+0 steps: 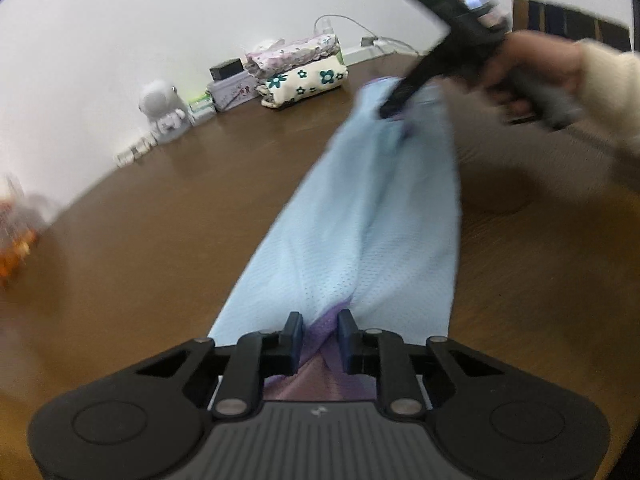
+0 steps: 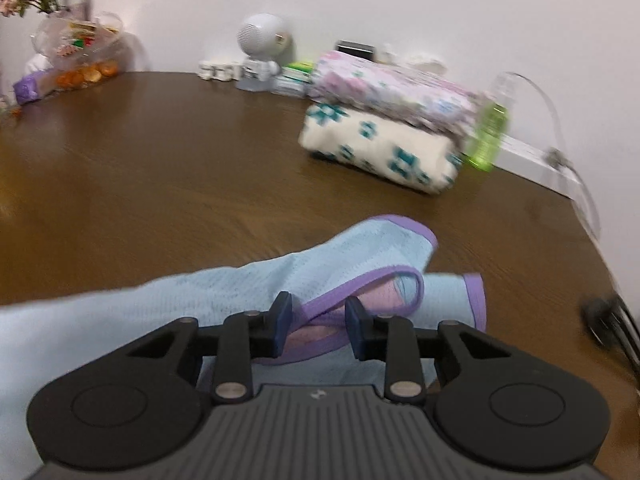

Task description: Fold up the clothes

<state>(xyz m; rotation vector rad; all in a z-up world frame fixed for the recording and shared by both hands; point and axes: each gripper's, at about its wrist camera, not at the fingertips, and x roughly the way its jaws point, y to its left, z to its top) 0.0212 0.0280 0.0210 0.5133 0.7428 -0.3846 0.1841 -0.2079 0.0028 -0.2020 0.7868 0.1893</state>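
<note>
Both grippers grip the light-blue garment (image 1: 360, 216), stretched long across the brown table (image 1: 140, 248). My left gripper (image 1: 319, 338) pinches its purple hem between narrowed fingers. My right gripper (image 2: 318, 326) straddles the purple-edged strap, fingers partly apart; whether they clamp, I cannot tell. Folded floral clothes (image 2: 384, 128) sit near the wall.

We see a dark brown wooden table (image 2: 168, 152) with visible grain and a rounded edge, its far edge pushed against a plain white wall (image 2: 400, 4). Light is soft and even, with a faint sheen on the wood. At the table's far right edge a white power strip (image 2: 524, 152) lies along the wall, thin cable (image 2: 540, 92) arcing above it. In the left wrist view, dark panels (image 1: 572, 24) stand at upper right, too blurred to identify.
</note>
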